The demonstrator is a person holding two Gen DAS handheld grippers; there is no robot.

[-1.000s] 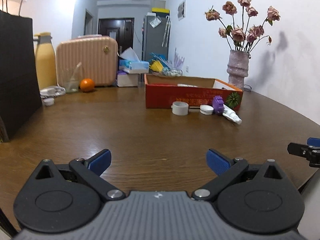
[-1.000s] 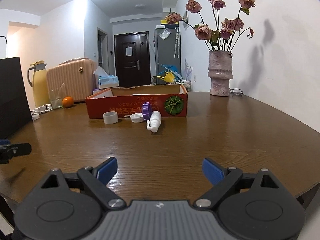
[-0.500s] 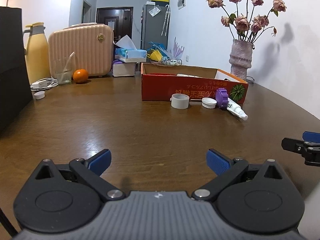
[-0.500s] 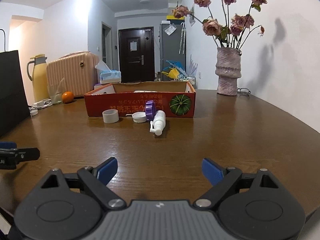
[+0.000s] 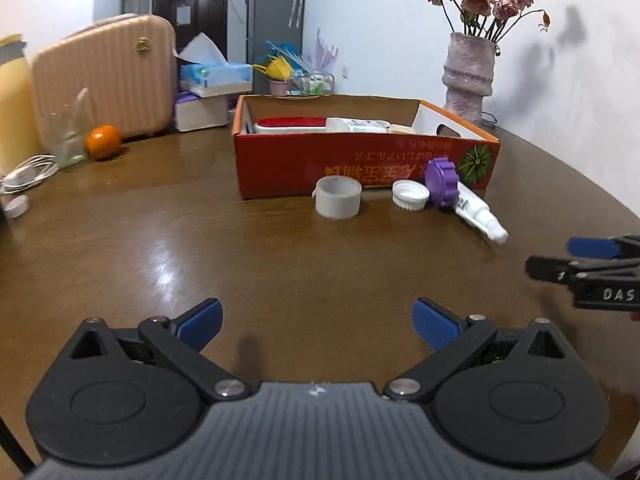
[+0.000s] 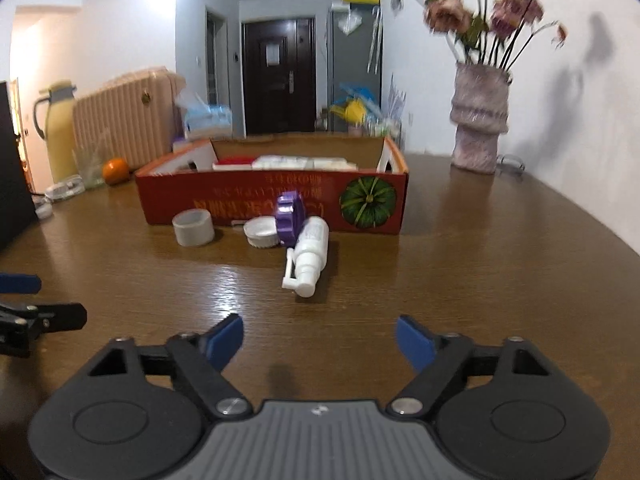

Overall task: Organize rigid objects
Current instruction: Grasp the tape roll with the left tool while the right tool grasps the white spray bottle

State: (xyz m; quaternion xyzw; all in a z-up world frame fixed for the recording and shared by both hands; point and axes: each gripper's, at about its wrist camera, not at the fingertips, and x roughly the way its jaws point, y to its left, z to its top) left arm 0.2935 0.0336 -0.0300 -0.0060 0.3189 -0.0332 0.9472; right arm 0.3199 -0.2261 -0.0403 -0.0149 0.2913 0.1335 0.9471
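A red cardboard box (image 5: 360,168) (image 6: 272,196) stands on the wooden table with some items inside. In front of it lie a grey tape roll (image 5: 338,197) (image 6: 193,227), a white cap (image 5: 410,195) (image 6: 262,232), a purple lid (image 5: 441,184) (image 6: 290,219) on edge and a white spray bottle (image 5: 478,214) (image 6: 310,254) on its side. My left gripper (image 5: 316,322) is open and empty, short of the tape roll. My right gripper (image 6: 319,338) points at the spray bottle; its jaws are closing with nothing between them.
A vase of dried roses (image 5: 470,74) (image 6: 480,120) stands at the back right. At the back left are a peach case (image 5: 104,76), an orange (image 5: 103,142), a glass (image 5: 68,136), a yellow jug (image 6: 60,128), a white cable (image 5: 28,172) and tissue boxes (image 5: 214,84).
Both grippers have moved forward toward the box, so the tape roll, cap, lid and spray bottle look larger and nearer. The right gripper's fingers stand a little closer together.
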